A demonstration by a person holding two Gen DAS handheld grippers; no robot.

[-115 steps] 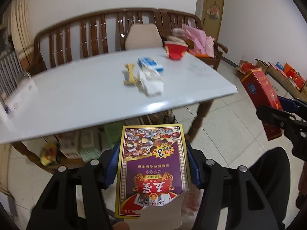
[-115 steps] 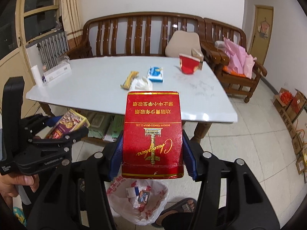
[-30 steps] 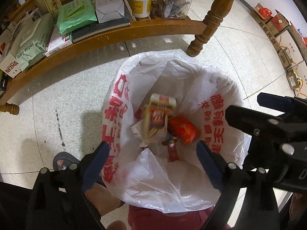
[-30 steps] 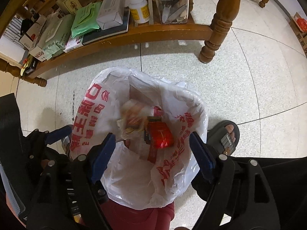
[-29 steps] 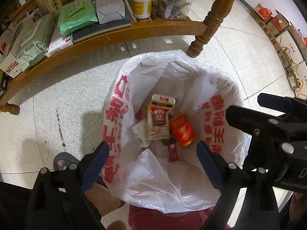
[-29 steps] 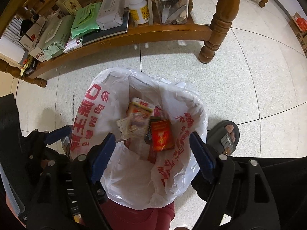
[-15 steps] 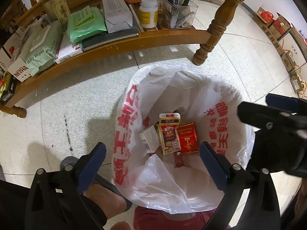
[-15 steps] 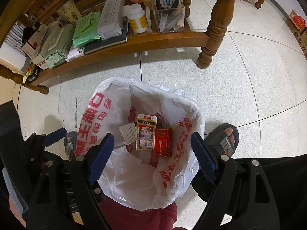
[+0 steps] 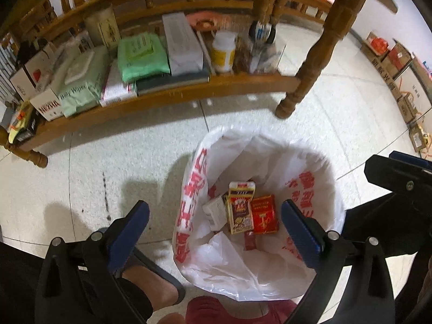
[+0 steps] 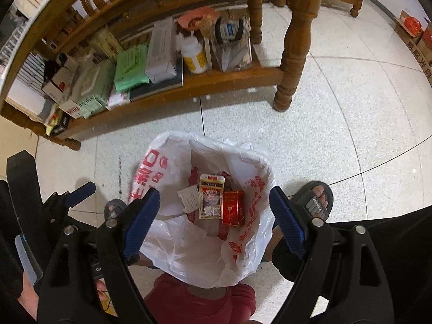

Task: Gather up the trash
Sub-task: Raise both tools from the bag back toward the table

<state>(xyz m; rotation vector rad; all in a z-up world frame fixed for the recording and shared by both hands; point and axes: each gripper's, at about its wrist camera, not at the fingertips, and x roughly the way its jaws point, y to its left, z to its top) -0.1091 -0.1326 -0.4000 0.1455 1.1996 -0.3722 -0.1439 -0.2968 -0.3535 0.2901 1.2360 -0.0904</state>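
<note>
A white plastic trash bag [image 9: 270, 270] with red print stands open on the tiled floor; it also shows in the right wrist view [image 10: 194, 253]. Inside lie the purple poker card box [image 9: 240, 210] [image 10: 210, 199], the red cigarette carton [image 9: 264, 214] [image 10: 233, 208] and a small white box [image 9: 214, 212] [image 10: 189, 198]. My left gripper [image 9: 214, 229] is open and empty above the bag. My right gripper [image 10: 213, 216] is open and empty above it too. Each gripper shows at the edge of the other's view.
A wooden table leg [image 9: 318, 62] [image 10: 291, 54] and low shelf [image 9: 162, 94] with wipes, boxes and a bottle stand beyond the bag. The person's sandalled feet [image 10: 313, 202] [image 9: 151, 278] flank it. Cardboard boxes [image 9: 399, 64] sit at far right.
Both boxes have been let go and have dropped into the bag. Both grippers have since risen and tilted up, so the bag looks smaller and more of the shelf shows.
</note>
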